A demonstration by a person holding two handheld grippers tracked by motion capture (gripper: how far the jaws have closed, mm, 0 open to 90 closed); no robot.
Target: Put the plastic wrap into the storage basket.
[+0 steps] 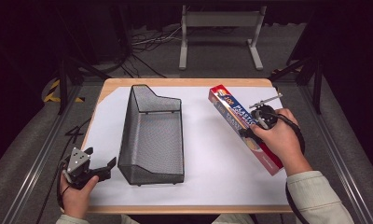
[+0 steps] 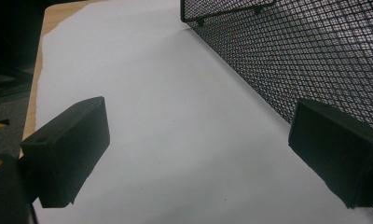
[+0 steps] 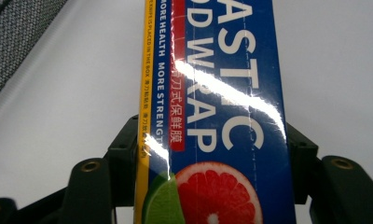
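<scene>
Blue plastic wrap box (image 3: 222,116) clamped between tongs (image 3: 212,154), above white sheet (image 3: 82,93).

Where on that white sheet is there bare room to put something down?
Bare sheet lies between the mesh basket and the wrap box, and along the near edge below both. The strip left of the basket is narrow, with the left gripper beside it.
</scene>
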